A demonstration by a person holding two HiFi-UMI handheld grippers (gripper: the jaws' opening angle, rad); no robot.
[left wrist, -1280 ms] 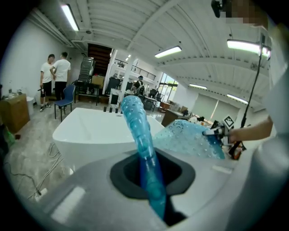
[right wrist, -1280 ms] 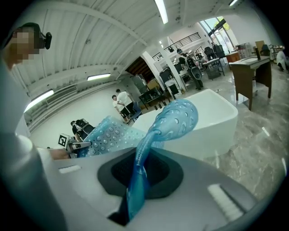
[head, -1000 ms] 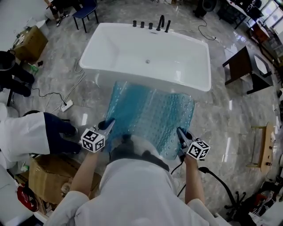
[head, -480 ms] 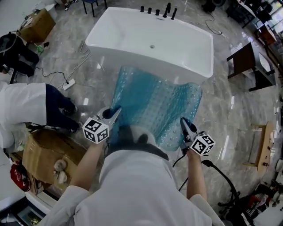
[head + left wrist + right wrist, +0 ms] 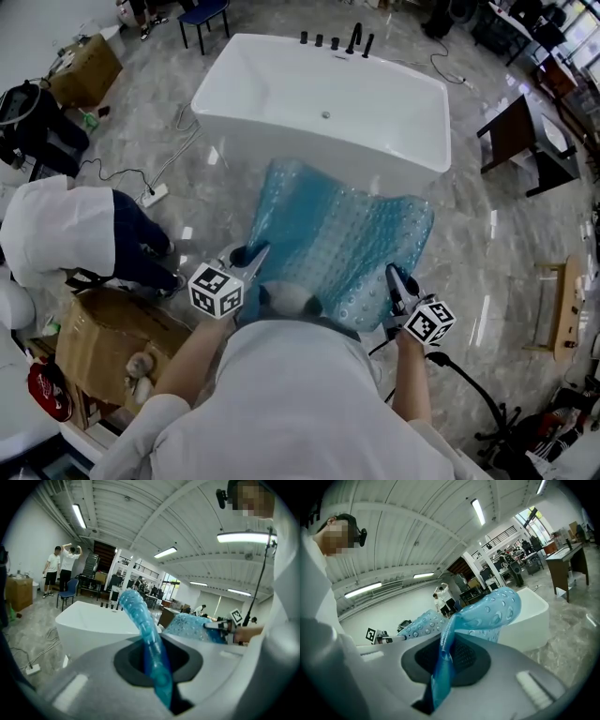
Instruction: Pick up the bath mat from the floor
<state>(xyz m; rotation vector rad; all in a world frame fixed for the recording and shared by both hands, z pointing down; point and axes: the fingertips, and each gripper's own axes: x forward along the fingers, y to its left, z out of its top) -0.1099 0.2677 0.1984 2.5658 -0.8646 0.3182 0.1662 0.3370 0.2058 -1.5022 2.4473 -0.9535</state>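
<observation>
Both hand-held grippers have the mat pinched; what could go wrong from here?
Slip: the left hand-held gripper and right hand-held gripper each pinch only a thin edge of the bath mat, so it may pull free. Snag: its far edge is close to the bathtub and may drag against it.

The right gripper (image 5: 440, 679) has its jaws clamped tight on one edge of the blue bath mat (image 5: 487, 611). The mat rises out of the jaws and flops over, bubbly bumps all over it. Off to the left, the left gripper (image 5: 402, 638) meets the mat's far end, with its marker cube right beside it. Behind the mat there's a white bathtub (image 5: 536, 616) on a glossy marble floor (image 5: 576, 634). Two people (image 5: 443, 595) stand way back, and a desk (image 5: 565, 559) sits at the right.
</observation>
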